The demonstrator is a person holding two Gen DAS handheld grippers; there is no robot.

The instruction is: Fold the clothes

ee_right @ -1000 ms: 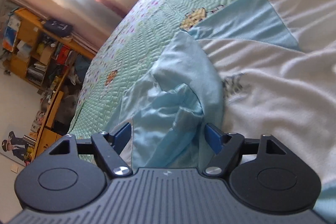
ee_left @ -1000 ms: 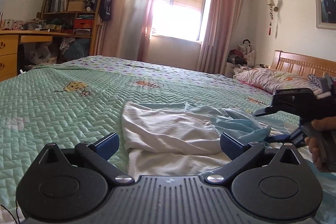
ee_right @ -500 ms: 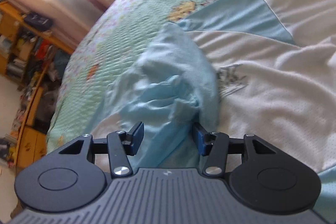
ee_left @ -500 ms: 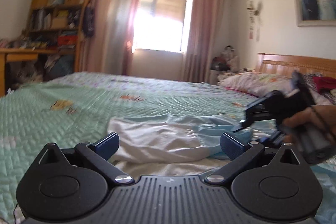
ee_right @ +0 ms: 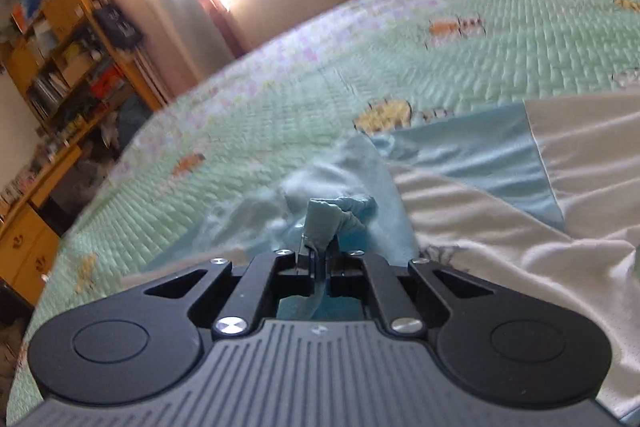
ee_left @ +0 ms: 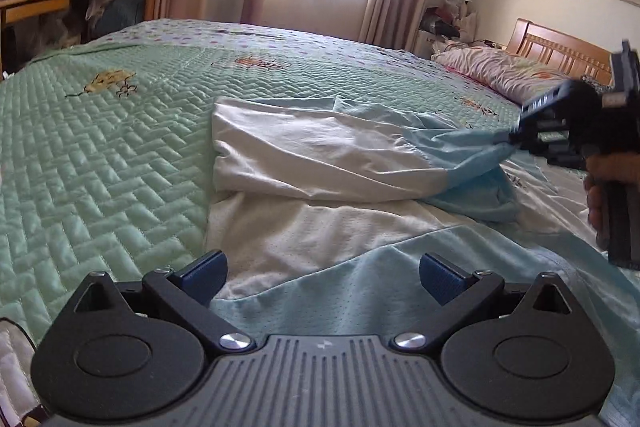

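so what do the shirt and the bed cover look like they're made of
The shirt, its blue sleeve pinched in the right hand-held gripper, looks like thin sports mesh, probably polyester: tiny holes show and it drapes softly. The bed cover looks like quilted satin-like fabric: stitched herringbone ridges with a slight sheen.

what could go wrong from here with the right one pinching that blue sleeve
The right gripper holds only a small bunch of the blue sleeve, so the fabric may slip out if pulled harder. The sleeve is drawn taut in the left wrist view, and the left gripper is open and pins nothing, so the whole shirt may drag across the quilt instead of folding. The layer already folded over could bunch up.
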